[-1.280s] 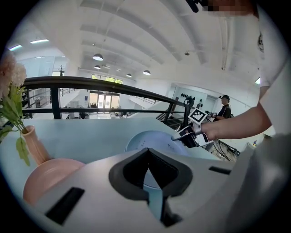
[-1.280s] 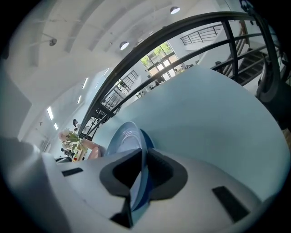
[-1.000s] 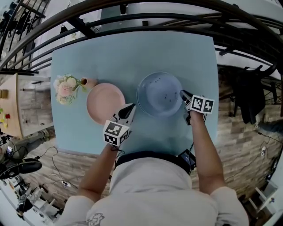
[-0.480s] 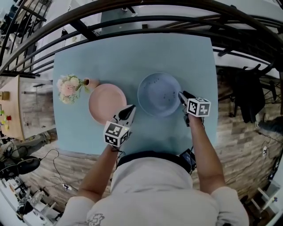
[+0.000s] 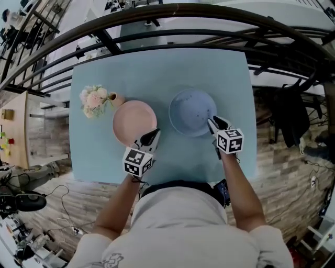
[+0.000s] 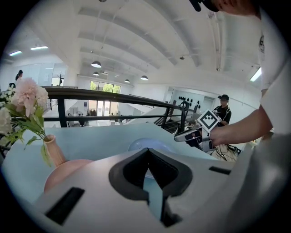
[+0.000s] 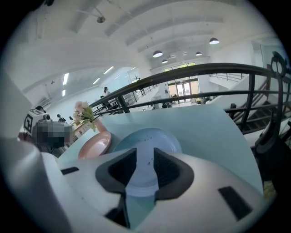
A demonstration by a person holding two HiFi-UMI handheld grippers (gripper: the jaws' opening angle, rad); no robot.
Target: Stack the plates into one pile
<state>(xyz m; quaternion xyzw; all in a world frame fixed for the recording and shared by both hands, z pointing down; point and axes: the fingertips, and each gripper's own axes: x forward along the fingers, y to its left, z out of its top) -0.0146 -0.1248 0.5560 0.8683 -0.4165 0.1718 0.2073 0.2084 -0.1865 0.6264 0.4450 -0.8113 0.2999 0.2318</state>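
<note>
Nearest the person, the left gripper (image 5: 152,135) hovers clenched and empty just off the near-right rim of the pink plate (image 5: 133,120). The right gripper (image 5: 213,123) hangs at the near-right rim of the blue plate (image 5: 191,110). Its jaws have just been opening and stand released, with nothing between the pads and the blue plate showing through the gap beyond them.

Both plates lie flat and apart on the pale blue table (image 5: 157,73), pink on the left and blue on the right, so no pile is started. They look rigid, smooth-glazed and probably breakable, so likely slippery under the pads and unforgiving if dropped. The rim is the only sensible hold, one jaw above the lip and one below. The blue plate's raised wall seems to give the better bite, at the near-right edge closest to the open jaws.

A narrow strip of bare table separates the plates, making the carry short. A vase (image 5: 116,99) of flowers (image 5: 93,99) stands upright just beside the pink plate's far-left rim and looks easy to topple. The table's right edge is near the blue plate. Farther off, the tabletop lies open to its far edge, where a dark railing (image 5: 172,13) curves past.
</note>
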